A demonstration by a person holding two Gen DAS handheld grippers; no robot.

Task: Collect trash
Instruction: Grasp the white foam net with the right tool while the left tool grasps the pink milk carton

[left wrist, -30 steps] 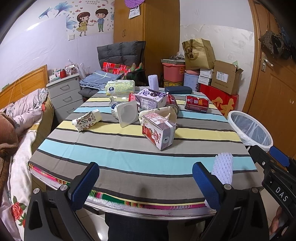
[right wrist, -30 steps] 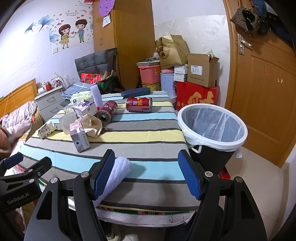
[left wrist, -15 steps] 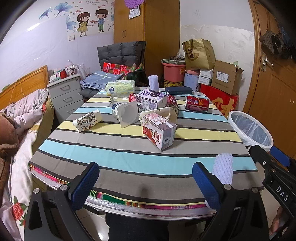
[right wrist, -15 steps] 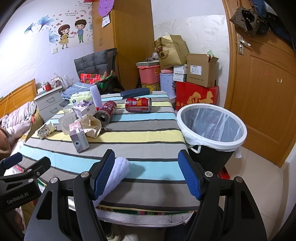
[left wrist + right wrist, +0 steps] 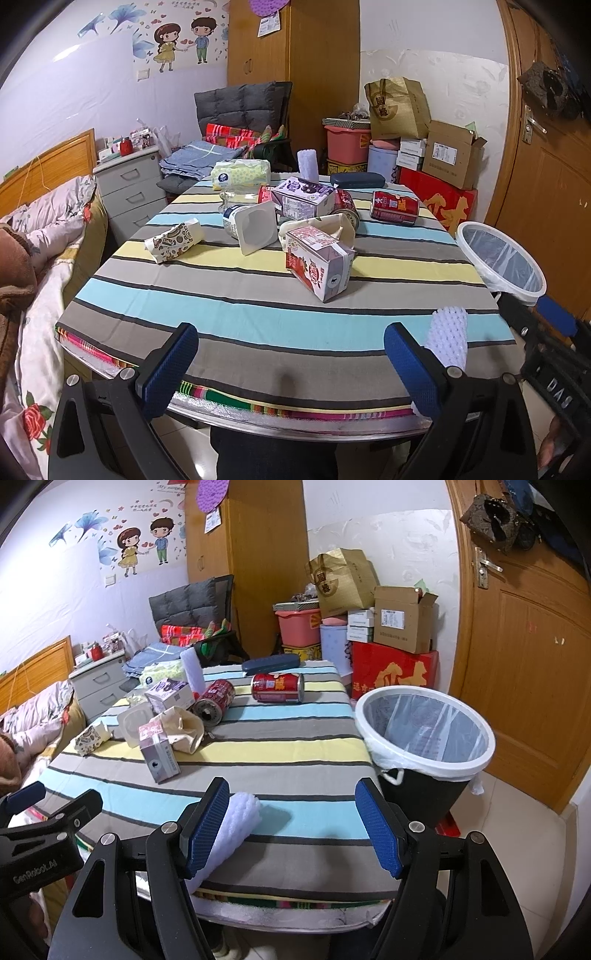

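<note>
Our left gripper (image 5: pixel 291 363) has its fingers spread wide, holding nothing; a white foam roll (image 5: pixel 447 339) lies just beside its right finger. Our right gripper (image 5: pixel 291 827) is likewise spread, the roll against its left finger. Ahead of both, cartons and cans (image 5: pixel 277 688) litter the striped table (image 5: pixel 229 306). Right of our right fingers stands the lined bin (image 5: pixel 424 734).

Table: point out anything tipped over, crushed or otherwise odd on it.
Plenty is knocked over. Two red cans lie on their sides, the nearer carton lies tipped, and a white tub rests on its side with its opening showing. A white foam sleeve sits at the table's near edge. Nothing looks spilled.
</note>
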